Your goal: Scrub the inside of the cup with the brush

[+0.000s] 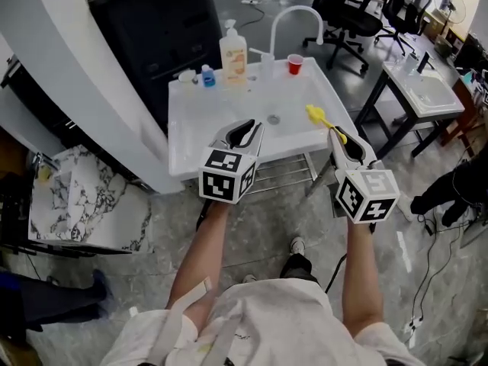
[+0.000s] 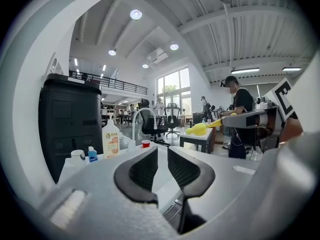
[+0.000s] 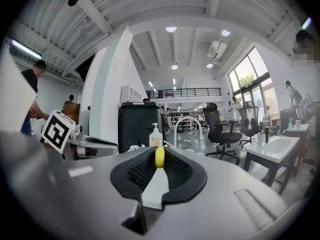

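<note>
Scrubbing is not yet begun: the yellow brush is gripped in the right tool, while the left tool is held slightly open, empty. The red cup is seen at the far edge of the table, untouched, well apart from both.

The right gripper has its two ribbed fingers pressed together on a yellow brush, whose handle end sits pinched at the fingertips. Through the gap below the fingers shows a white sink. Just past the tips stand a soap bottle and an arched tap, with a black cabinet behind them. Left of the fingers is the left gripper with its cube. Right of them are a chair and a table.
</note>
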The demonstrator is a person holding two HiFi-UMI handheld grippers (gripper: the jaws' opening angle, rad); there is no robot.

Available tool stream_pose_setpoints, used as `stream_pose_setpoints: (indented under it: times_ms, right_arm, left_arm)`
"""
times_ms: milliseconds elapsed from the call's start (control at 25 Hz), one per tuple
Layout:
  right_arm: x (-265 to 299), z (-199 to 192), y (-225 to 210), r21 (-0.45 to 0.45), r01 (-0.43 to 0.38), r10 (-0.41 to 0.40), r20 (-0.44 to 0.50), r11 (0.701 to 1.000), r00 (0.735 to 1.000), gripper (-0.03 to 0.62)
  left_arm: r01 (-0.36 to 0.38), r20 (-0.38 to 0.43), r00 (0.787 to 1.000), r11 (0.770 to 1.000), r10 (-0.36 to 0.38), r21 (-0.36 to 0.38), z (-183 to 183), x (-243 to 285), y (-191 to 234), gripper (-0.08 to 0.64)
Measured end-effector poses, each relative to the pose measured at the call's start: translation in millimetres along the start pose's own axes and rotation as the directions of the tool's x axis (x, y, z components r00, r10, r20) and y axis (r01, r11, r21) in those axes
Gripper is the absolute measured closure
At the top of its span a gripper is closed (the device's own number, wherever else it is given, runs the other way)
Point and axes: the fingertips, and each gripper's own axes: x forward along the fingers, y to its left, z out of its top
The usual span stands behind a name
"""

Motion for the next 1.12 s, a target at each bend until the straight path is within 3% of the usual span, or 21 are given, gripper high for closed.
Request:
stream_pose_setpoints:
  times_ms: [560,1120]
  right_arm:
    - [81,8,-98,0.032,-0.161,0.161,-0.011,0.986,0.987,0.555]
    - [128,12,-153,0.038,-0.274,0.274,-0.011,0.961,0.962,0.555]
  left_arm:
    - [-0.154,-0.03,0.988,0.987,0.153,-0.04,18,99,8,0.436]
    - [-0.26,-0.02,0.966,0.963,0.259,-0.066,33,155,7,0.337]
